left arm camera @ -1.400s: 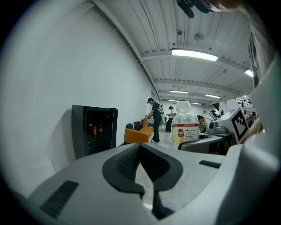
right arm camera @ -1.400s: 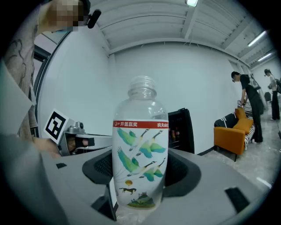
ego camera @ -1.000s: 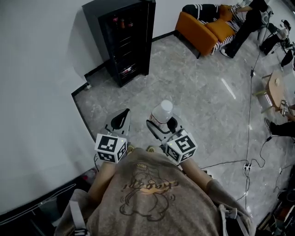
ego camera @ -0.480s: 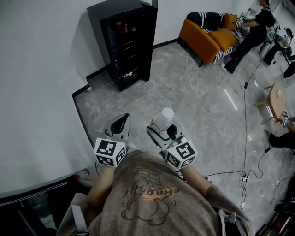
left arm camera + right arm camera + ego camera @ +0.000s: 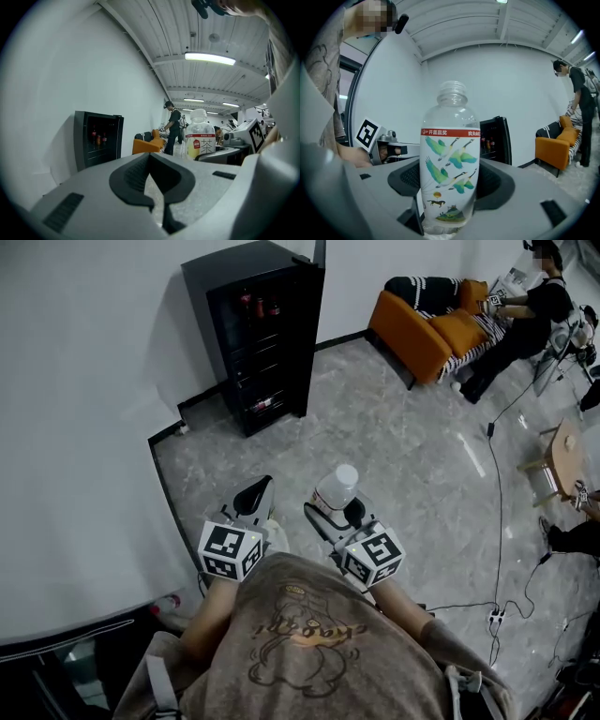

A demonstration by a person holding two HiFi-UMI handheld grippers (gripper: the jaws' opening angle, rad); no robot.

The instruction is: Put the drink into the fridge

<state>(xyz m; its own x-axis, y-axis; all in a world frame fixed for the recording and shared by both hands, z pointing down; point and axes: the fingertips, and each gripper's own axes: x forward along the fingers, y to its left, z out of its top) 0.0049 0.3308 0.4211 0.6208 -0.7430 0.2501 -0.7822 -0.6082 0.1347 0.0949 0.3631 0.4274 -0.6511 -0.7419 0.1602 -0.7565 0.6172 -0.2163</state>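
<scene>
- Head view: across the last second the black fridge (image 5: pixel 255 334) and the orange sofa (image 5: pixel 417 329) have shifted a little in the frame. The two grippers keep their place in front of the person's chest. I read this as the carrier turning or stepping towards the fridge. It is still well apart from the drink, across open grey floor (image 5: pixel 394 456).
- Head view: the right gripper (image 5: pixel 330 507) carries the drink bottle (image 5: pixel 336 488) upright, cap up. The left gripper (image 5: pixel 255 495) rides just beside it, carrying nothing.
- Left gripper view: its jaws are brought together with nothing between them. The bottle (image 5: pixel 200 138) shows off to the right and the fridge (image 5: pixel 96 138) stands ahead by the wall.
- Right gripper view: the jaws are closed against both sides of the bottle's lower body, over the label with flying birds, and it stands straight.
- Judgement: the grip looks secure and the task is in the carrying stage. Whether the fridge door is open I cannot tell, so the free left gripper may be needed for it.
</scene>
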